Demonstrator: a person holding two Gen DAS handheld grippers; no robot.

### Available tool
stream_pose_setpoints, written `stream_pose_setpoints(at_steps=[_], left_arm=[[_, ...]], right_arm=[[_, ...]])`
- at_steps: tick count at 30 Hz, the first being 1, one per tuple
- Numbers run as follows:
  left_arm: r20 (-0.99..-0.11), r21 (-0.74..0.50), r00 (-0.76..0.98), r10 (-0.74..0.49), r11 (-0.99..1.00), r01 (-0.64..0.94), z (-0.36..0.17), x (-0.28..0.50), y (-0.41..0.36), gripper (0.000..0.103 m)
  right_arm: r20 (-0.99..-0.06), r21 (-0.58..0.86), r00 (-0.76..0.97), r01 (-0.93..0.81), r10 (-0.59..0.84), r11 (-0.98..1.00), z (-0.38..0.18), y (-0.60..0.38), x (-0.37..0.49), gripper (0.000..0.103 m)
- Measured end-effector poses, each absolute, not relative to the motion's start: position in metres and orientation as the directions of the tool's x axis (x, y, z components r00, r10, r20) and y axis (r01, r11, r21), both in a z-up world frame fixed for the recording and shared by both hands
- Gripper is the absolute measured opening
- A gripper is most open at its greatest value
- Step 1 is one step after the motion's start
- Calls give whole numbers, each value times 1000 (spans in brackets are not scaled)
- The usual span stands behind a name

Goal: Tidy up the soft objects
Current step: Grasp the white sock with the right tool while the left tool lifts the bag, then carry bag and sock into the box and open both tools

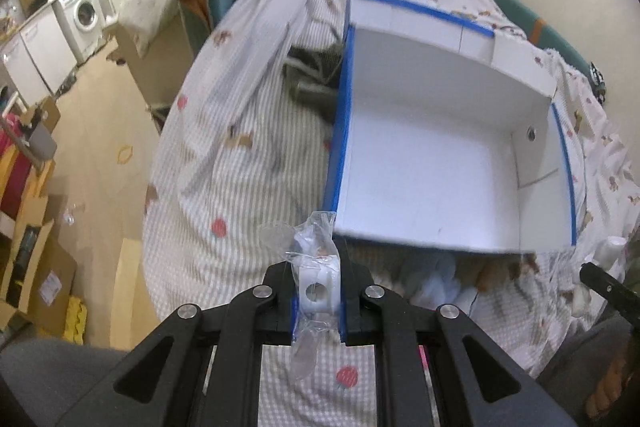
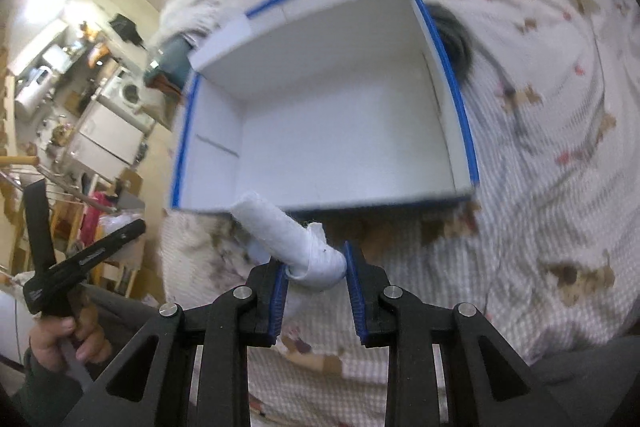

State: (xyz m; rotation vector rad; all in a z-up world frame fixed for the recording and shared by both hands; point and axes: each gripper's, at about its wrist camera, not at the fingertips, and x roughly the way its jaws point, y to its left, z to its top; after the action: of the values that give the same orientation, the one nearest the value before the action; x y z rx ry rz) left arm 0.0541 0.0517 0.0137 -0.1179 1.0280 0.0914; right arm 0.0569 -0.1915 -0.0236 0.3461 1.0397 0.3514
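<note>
In the left wrist view, a washing machine [image 1: 86,13] stands at far left on the floor beside the bed [image 1: 224,187], which carries a striped, patterned cover. The left gripper [image 1: 318,291] is narrow and clamps a small white item in a clear plastic wrapper [image 1: 318,293]; the wrapper's loose ends stick out above and below the jaws. Right of and above this gripper, a white box with blue-taped edges [image 1: 338,131] lies open on the bed, with nothing visible inside. In the right wrist view, the person's left hand [image 2: 60,341] grips the black handle of the other gripper at lower left. At centre, the right gripper [image 2: 316,269] holds a rolled white cloth [image 2: 280,231] by one end, the blue pads pressing on both sides; the roll's free end points up and left, toward the near left corner of the white box [image 2: 456,99]. The bed cover [image 2: 540,167] fills the right side.
</note>
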Motion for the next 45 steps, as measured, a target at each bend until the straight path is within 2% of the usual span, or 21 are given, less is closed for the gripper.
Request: stream_pose_setpoints(at_steps=[9, 16, 19, 22, 24, 28, 45], left_arm=[[-824, -73, 566, -23, 995, -66, 40, 99, 25, 12], [-810, -21, 585, -27, 1000, 17, 31, 131, -13, 12], [-809, -9, 588, -10, 1000, 5, 15, 148, -21, 12], [-805, 18, 593, 15, 1000, 0, -8, 157, -28, 12], [-809, 23, 587, 16, 1000, 4, -22, 159, -29, 12], [-832, 4, 554, 2, 1000, 1, -43, 161, -29, 12], [-863, 11, 505, 5, 1000, 9, -64, 168, -28, 12]], right_arm=[[-718, 423, 539, -165, 441, 891, -2, -203, 99, 29], [-705, 422, 560, -162, 435, 892, -16, -195, 137, 29], [-708, 395, 571, -168, 416, 903, -28, -193, 144, 29], [-739, 323, 578, -149, 347, 935, -40, -191, 147, 29], [-745, 348, 557, -146, 368, 926, -48, -189, 149, 29], [-787, 311, 503, -178, 358, 933, -63, -175, 152, 29], [-913, 268, 275, -150, 301, 952, -120, -157, 170, 29]])
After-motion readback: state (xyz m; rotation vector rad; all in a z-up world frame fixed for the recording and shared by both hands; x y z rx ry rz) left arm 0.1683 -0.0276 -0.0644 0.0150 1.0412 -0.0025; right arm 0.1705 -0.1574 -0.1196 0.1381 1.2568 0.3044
